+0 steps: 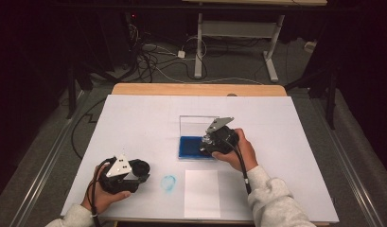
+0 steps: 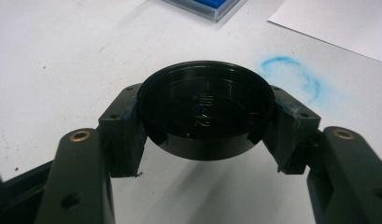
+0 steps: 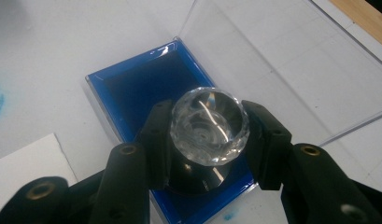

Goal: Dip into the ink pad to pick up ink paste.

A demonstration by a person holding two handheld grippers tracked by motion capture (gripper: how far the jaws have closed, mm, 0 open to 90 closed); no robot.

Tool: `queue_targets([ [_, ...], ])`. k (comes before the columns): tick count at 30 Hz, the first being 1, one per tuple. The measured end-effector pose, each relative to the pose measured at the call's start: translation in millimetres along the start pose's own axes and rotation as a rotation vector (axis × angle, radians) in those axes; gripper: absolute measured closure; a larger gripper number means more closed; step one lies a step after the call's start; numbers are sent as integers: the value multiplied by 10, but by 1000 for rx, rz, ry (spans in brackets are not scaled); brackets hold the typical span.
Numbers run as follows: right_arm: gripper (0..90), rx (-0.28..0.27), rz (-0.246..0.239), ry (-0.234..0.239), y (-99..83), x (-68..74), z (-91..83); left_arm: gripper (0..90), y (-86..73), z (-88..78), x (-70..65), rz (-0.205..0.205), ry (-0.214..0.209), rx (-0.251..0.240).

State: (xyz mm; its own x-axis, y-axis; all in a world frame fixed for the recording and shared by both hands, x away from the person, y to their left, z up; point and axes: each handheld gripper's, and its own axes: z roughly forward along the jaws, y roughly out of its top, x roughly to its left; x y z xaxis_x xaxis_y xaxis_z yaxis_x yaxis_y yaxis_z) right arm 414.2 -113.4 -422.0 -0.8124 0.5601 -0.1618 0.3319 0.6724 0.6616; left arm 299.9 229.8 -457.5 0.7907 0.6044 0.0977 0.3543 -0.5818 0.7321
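The left gripper (image 1: 134,176) sits low near the table's front left corner, its jaws clamped on a round black cap (image 2: 206,111), hollow side up, held just above the white table cover (image 1: 134,118). Just beside it on the cover is a smeared blue ring stain (image 1: 169,183), and next to that lies a blank white sheet of paper (image 1: 202,193) (in the left gripper view the stain sits just past the cap, the sheet's corner beyond it).

The right gripper (image 1: 206,147) is over the middle of the table, its jaws closed on a stamp with a clear faceted knob (image 3: 209,126) and a dark body below it. The stamp's lower end is down on the blue ink pad (image 3: 142,88), though whether it presses into the pad or hovers just off it is hard to tell. The pad lies in a shallow clear case whose transparent lid (image 1: 197,124) stands upright along the far edge, right behind the gripper (the closest thing to it on that side). The right hand (image 1: 238,152) comes in from the near side, with the paper sheet lying between the person and the pad.

Beyond the cover, the table's wooden edge (image 1: 196,89) shows, then floor with loose cables (image 1: 153,59) and the legs of another table (image 1: 199,47), all well apart from the 2 grippers.
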Motion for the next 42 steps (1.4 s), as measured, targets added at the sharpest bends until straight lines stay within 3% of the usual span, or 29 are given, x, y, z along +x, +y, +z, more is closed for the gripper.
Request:
queue_targets([
  [7,566,-16,23,18,-31,-24,12,367,6,1,-6,0,-3,-1],
  [13,567,-42,85,46,-72,-97,19,367,7,-13,-8,0,1,-5],
  [16,567,-41,80,43,-70,-91,22,367,8,-12,-15,2,0,-5],
  [22,567,-25,15,-9,-44,11,25,367,11,-14,-20,1,0,-5],
  [34,566,-59,53,12,-115,-19,18,367,14,-19,-25,4,-1,-6],
  [42,566,-56,45,0,-95,1,35,367,11,-30,-21,0,1,-9],
])
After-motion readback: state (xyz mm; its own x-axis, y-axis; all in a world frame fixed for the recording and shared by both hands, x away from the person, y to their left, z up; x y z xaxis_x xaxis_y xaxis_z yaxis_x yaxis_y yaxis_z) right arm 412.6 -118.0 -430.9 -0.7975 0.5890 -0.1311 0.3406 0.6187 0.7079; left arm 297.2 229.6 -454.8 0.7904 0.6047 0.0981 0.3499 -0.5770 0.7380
